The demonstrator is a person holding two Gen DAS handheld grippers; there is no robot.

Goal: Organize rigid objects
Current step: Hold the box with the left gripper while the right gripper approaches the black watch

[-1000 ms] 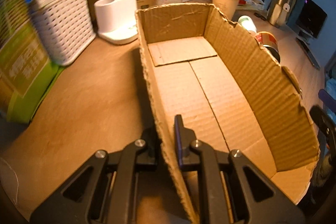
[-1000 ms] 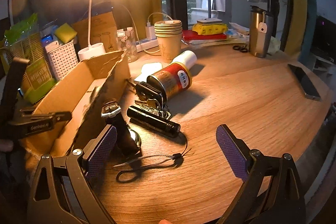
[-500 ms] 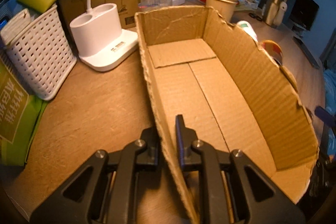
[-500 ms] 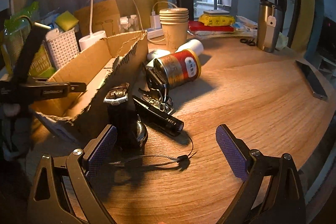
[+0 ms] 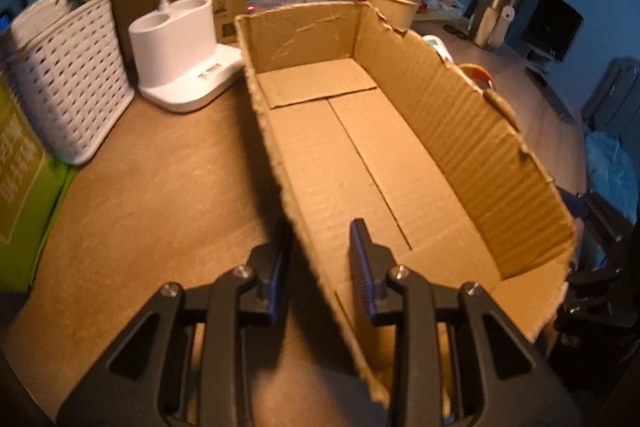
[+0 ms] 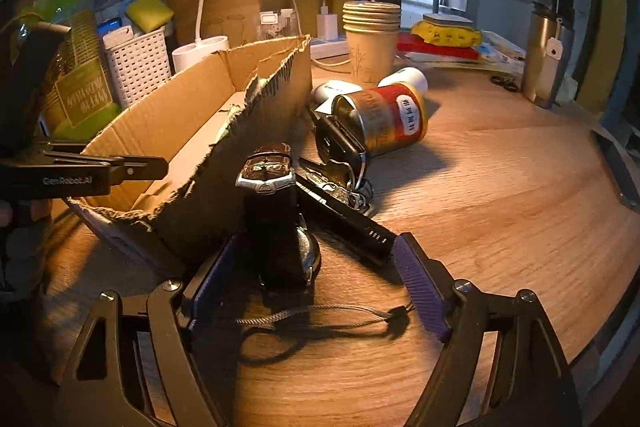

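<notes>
An empty cardboard box lies on the wooden desk. My left gripper straddles its near left wall with its jaws opening, and a gap shows between the inner pad and the wall. In the right wrist view a black-strapped wristwatch with a silver case stands upright against the box. My right gripper has the watch between its purple pads; its jaws are closing and do not touch it. Behind the watch lie a black flashlight with a lanyard, a bunch of keys and a red can.
A white bottle and stacked paper cups stand behind the can. Left of the box are a white lamp base, a white basket and a green package. A steel flask stands far right.
The left jaws have parted from the box wall they were pinching. The right gripper has come down and forward around the watch, and its jaws have narrowed.
</notes>
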